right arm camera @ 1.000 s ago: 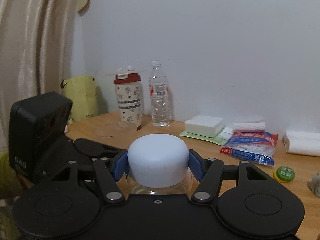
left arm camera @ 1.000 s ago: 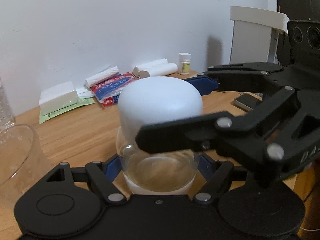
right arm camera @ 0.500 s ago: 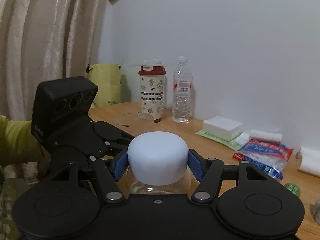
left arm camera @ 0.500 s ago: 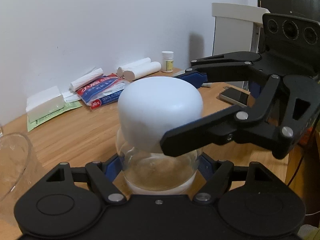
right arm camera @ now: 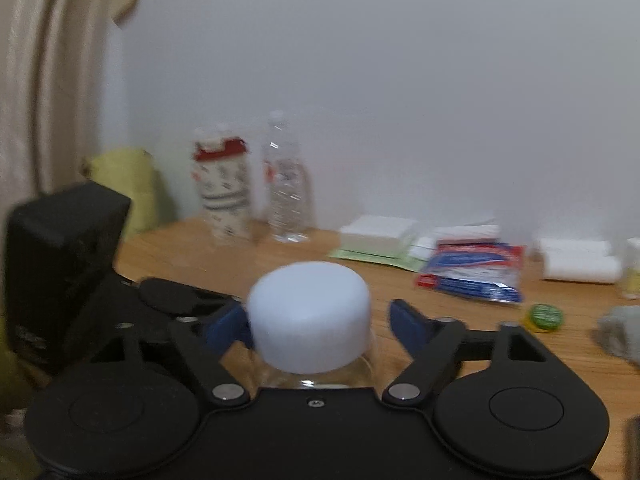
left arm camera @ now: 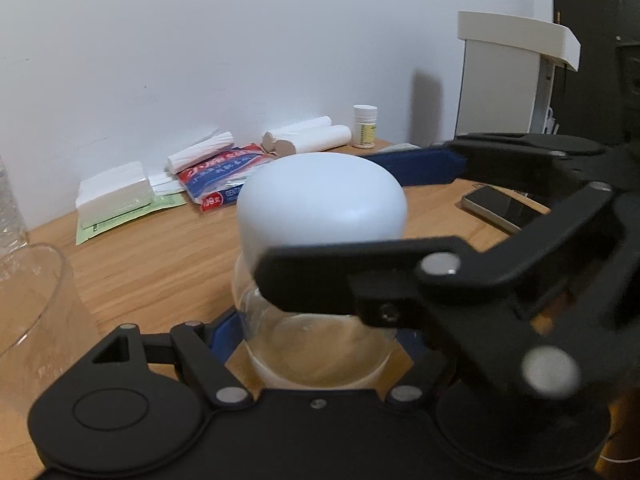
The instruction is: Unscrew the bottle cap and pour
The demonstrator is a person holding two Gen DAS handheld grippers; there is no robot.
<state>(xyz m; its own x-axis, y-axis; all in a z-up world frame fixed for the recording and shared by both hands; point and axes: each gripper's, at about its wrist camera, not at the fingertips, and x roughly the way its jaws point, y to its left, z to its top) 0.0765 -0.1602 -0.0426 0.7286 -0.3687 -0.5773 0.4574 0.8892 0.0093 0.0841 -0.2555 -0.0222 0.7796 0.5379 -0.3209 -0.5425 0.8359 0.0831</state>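
Both views are taken low and very near, along each gripper's fingers, with the white bottle cap (left arm camera: 322, 200) filling the middle. The left wrist view is aimed across the table (left arm camera: 160, 248) toward its back edge at the wall and its right end. The right wrist view, blurred, is aimed toward the back edge and left end. The cap (right arm camera: 309, 314), napkin stack (left arm camera: 114, 192) (right arm camera: 378, 234) and red-blue packet (left arm camera: 224, 178) (right arm camera: 474, 270) are shared.

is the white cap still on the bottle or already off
On. The white cap sits squarely over the neck of the glass bottle. The right hand-held gripper is open around it. How far it is unscrewed cannot be told.
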